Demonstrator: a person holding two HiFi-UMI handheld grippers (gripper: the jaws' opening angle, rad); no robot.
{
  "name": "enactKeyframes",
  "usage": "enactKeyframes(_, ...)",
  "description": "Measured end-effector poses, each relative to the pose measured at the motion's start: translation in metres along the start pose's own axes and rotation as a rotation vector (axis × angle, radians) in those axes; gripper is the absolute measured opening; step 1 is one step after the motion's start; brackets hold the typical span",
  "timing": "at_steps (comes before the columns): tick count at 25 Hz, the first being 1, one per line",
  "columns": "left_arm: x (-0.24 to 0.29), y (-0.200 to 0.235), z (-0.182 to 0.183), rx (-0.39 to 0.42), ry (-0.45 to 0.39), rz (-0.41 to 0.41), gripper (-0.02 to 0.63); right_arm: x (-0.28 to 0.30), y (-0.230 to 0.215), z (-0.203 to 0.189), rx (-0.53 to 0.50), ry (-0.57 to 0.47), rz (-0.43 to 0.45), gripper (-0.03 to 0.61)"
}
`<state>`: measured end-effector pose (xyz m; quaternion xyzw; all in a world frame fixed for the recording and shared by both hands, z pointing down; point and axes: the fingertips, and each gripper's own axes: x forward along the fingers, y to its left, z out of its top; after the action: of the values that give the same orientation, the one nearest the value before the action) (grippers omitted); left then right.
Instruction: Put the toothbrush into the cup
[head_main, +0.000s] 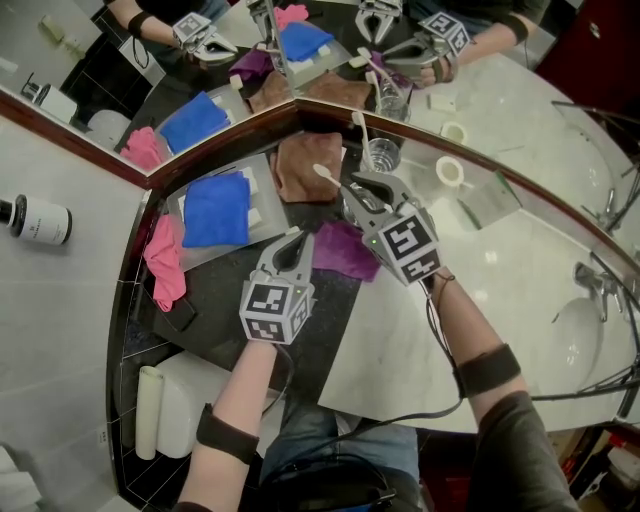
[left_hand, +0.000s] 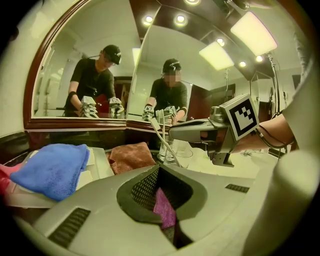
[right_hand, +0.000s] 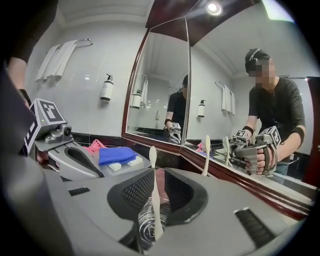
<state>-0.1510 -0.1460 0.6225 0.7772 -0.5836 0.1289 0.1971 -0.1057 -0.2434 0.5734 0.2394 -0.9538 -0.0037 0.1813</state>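
Observation:
A white toothbrush (right_hand: 154, 190) stands upright in a clear glass cup (right_hand: 145, 222), in the gap between my right gripper's (right_hand: 155, 195) pads. The pads stand apart and do not press on it. In the head view the toothbrush's head (head_main: 322, 172) sticks out left of my right gripper (head_main: 362, 192), whose jaws hide most of the cup. The left gripper view shows the toothbrush (left_hand: 159, 134) leaning in the cup (left_hand: 172, 152) at the right gripper's (left_hand: 192, 132) tip. My left gripper (head_main: 296, 240) is shut and holds nothing, close by on the left over the dark counter.
A purple cloth (head_main: 340, 250) lies between the grippers. Behind are a brown towel (head_main: 305, 165), a blue towel (head_main: 215, 210) and a pink cloth (head_main: 165, 260). Another glass (head_main: 383, 152) shows at the mirror frame; real or reflected, I cannot tell. A faucet (head_main: 600, 280) is at the right.

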Motion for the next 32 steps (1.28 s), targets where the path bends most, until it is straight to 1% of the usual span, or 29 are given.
enactKeyframes(5, -0.009, -0.002, 0.013, -0.01, 0.003, 0.004, 0.002, -0.019, -0.008, 0.003, 0.079, 0.019, -0.041, 0.086)
enactKeyframes(9, -0.026, -0.01, 0.031, -0.005, 0.004, 0.002, 0.002, -0.051, -0.009, 0.01, 0.128, 0.053, -0.07, 0.084)
enactKeyframes(13, -0.053, -0.02, 0.044, 0.005, 0.019, 0.0, 0.002, -0.097, -0.007, 0.014, 0.182, 0.079, -0.121, 0.03)
enactKeyframes(18, -0.082, -0.029, 0.059, 0.021, 0.015, 0.006, 0.002, -0.153, -0.008, 0.009, 0.265, 0.104, -0.198, 0.018)
enactKeyframes(22, -0.098, -0.041, 0.07, 0.033, 0.006, -0.009, 0.002, -0.197, -0.012, -0.004, 0.314, 0.121, -0.273, 0.018)
enactKeyframes(27, -0.113, -0.062, 0.069, 0.046, 0.018, -0.038, 0.002, -0.25, -0.009, -0.028, 0.396, 0.139, -0.342, 0.018)
enactKeyframes(32, -0.117, -0.078, 0.064, 0.061, 0.032, -0.069, 0.002, -0.294, -0.011, -0.039, 0.445, 0.125, -0.41, 0.018)
